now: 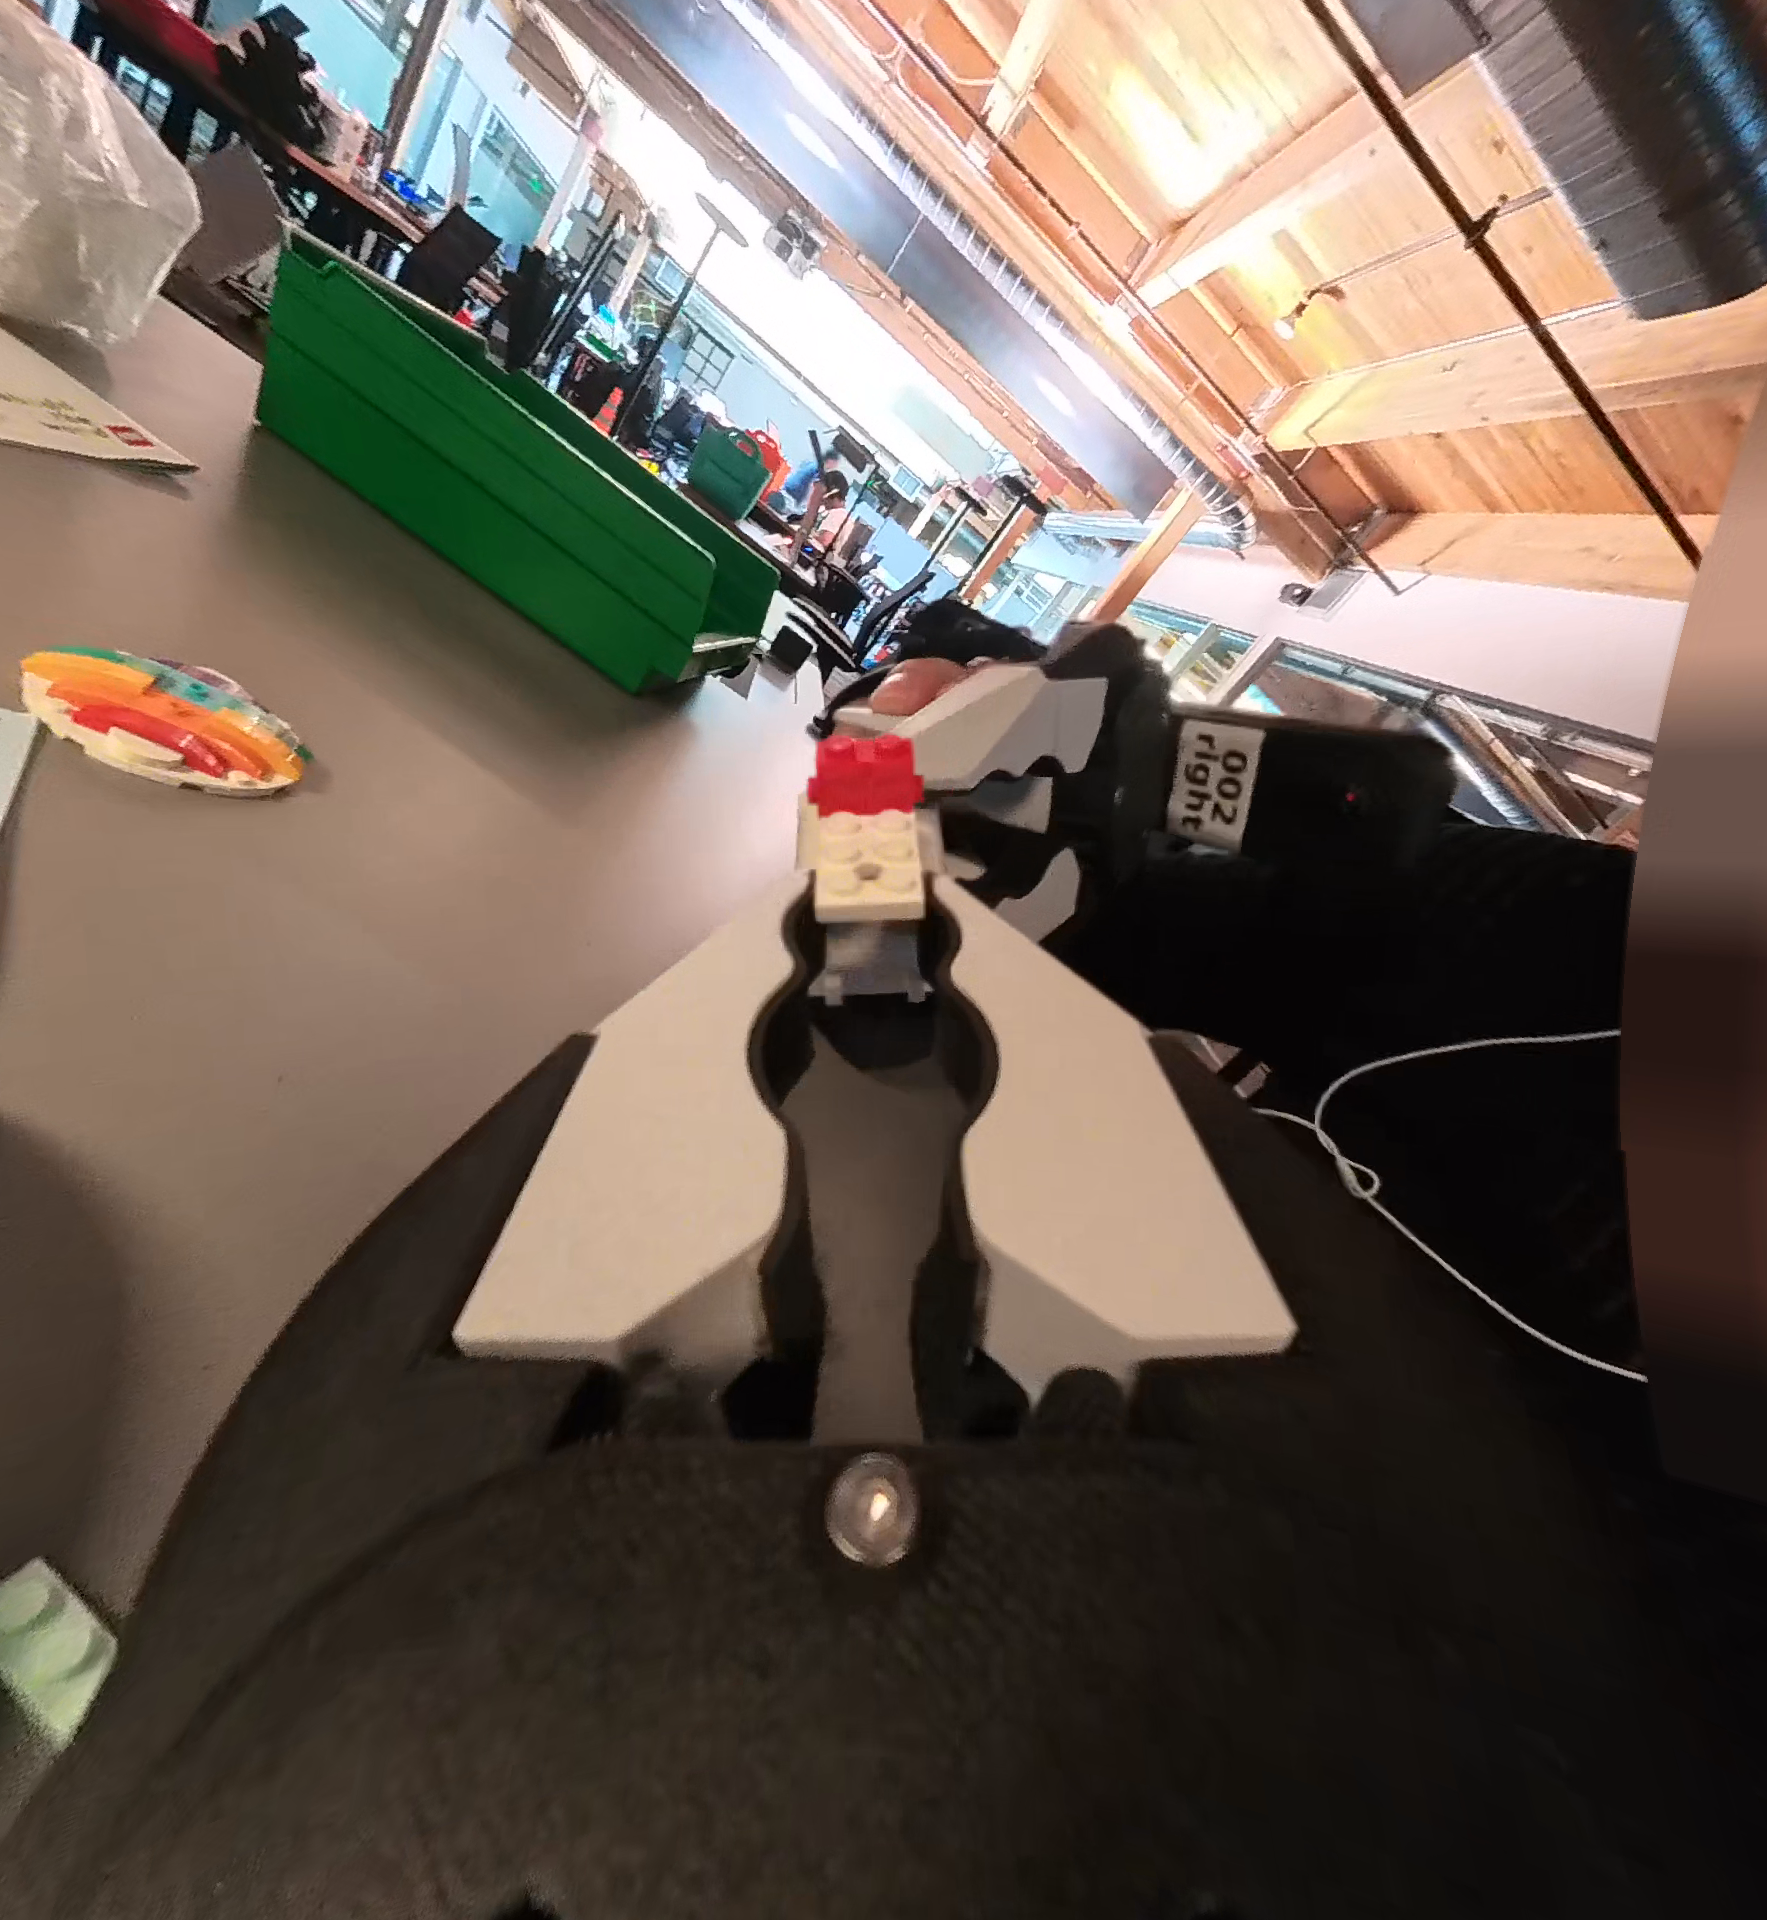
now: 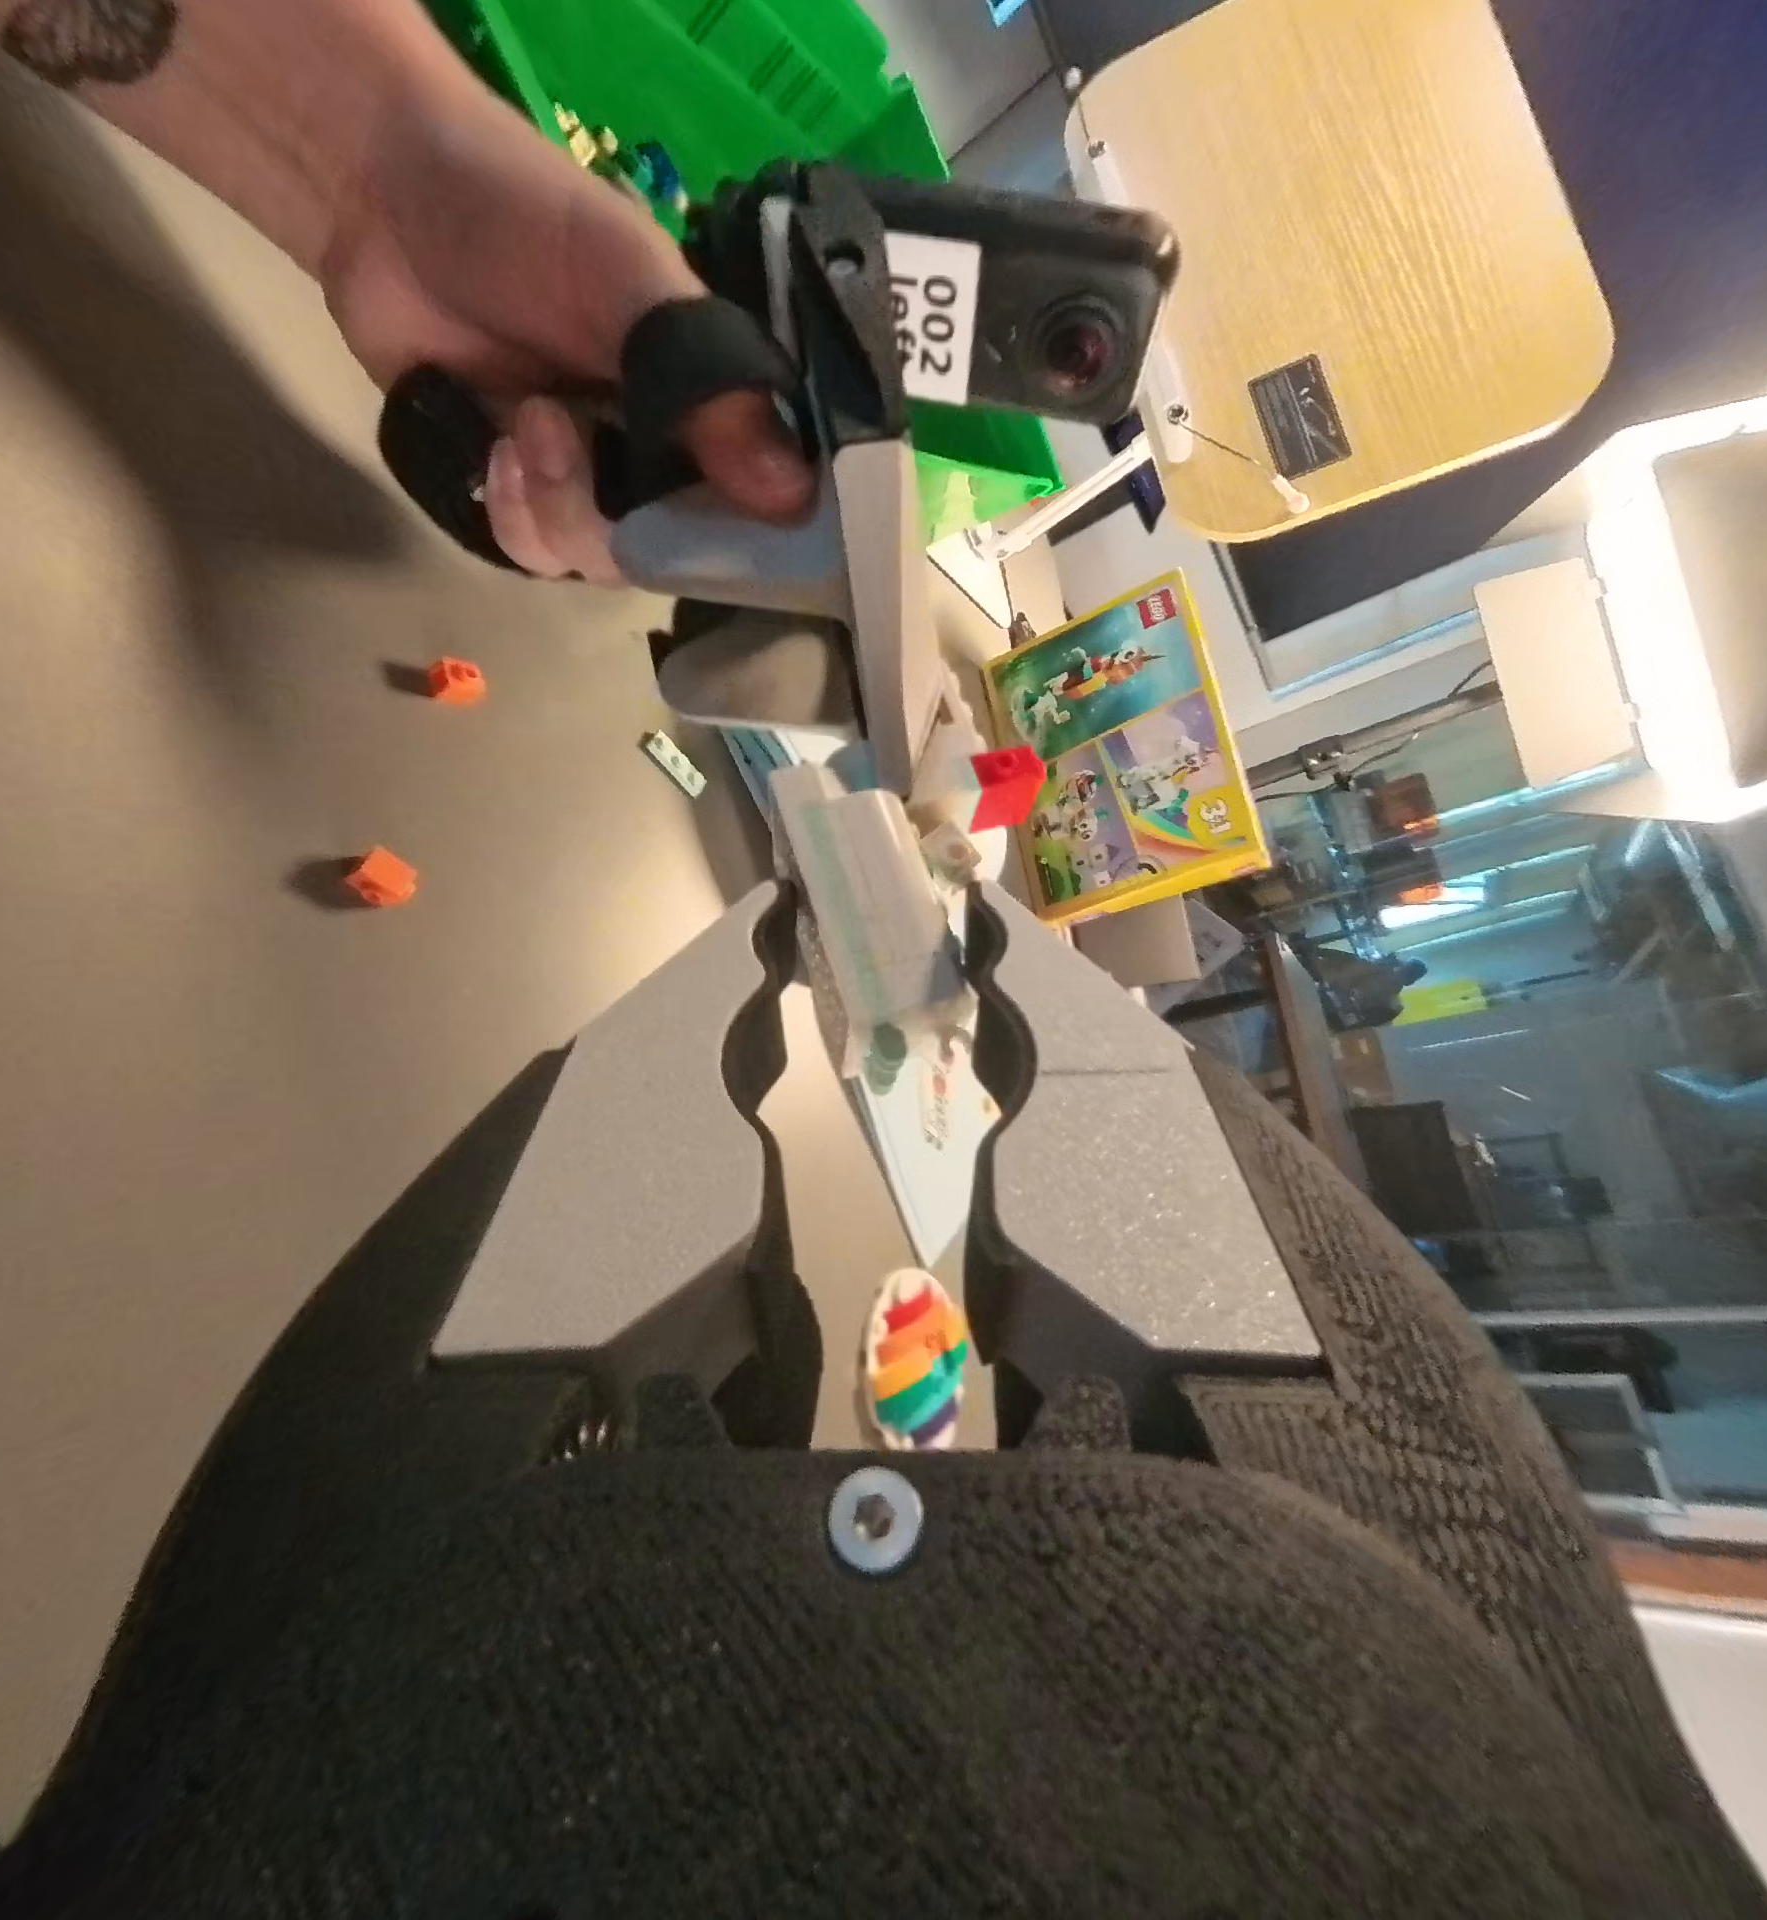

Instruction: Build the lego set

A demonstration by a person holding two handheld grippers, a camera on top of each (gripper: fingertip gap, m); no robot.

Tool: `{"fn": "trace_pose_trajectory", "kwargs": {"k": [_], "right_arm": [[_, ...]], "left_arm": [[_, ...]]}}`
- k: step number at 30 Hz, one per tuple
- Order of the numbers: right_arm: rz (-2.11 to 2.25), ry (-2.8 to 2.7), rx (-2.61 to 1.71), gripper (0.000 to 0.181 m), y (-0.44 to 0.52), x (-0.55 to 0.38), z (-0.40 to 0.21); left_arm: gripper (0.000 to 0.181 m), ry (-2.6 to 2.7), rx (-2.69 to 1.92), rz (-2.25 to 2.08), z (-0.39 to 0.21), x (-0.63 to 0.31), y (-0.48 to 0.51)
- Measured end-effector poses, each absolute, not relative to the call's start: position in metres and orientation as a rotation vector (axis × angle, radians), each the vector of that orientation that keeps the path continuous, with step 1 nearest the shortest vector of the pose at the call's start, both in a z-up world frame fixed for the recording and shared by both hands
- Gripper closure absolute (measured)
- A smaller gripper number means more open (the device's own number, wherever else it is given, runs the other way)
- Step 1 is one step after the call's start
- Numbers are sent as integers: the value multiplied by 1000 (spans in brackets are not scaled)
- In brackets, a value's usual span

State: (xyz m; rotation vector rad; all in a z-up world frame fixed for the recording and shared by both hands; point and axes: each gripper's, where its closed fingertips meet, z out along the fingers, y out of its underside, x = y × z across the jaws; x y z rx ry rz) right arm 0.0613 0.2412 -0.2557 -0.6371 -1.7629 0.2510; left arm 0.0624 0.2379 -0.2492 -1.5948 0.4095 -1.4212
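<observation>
My left gripper (image 1: 863,894) is clamped on a small lego assembly (image 1: 866,868), a white studded plate with grey pieces under it, which juts out past my fingertips above the grey table (image 1: 359,935); a red brick (image 1: 863,777) sits on the far end of that plate, and the tip of my right gripper (image 1: 946,769) comes in from the right just beside it, though I cannot tell from here whether it touches; in the right wrist view my right gripper (image 2: 874,894) has its jaws parted, with a white and pale-green part of the build (image 2: 858,894) lying between the fingertips, and I cannot tell whether they press on it; beyond it the red brick (image 2: 1006,787) shows at the end of the assembly; a bare hand (image 2: 505,312) with black finger sleeves holds the left gripper's handle; on the table lie a round rainbow-coloured plate build (image 1: 164,721), two orange bricks (image 2: 380,875) well apart from it, a small pale plate (image 2: 673,762) and a booklet (image 1: 37,405); green bins (image 1: 505,478) stand farther back, and the yellow-edged lego box (image 2: 1118,748) stands behind the build.
</observation>
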Motion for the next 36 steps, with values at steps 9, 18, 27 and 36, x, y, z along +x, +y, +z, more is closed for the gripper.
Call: {"fn": "trace_pose_trajectory", "kwargs": {"k": [9,18,27,36], "right_arm": [[27,-1834,-477,146,239,58,-265],[-62,-1888,-408,145,237,59,-271],[-74,-1939,-468,147,241,62,-276],[60,-1837,-545,148,245,60,-269]], "left_arm": [[166,415,-1678,-1378,-259,63,239],[166,457,-1713,-1345,-265,66,238],[166,479,-1733,-1309,-270,70,239],[133,411,-1683,-1380,-264,70,242]]}}
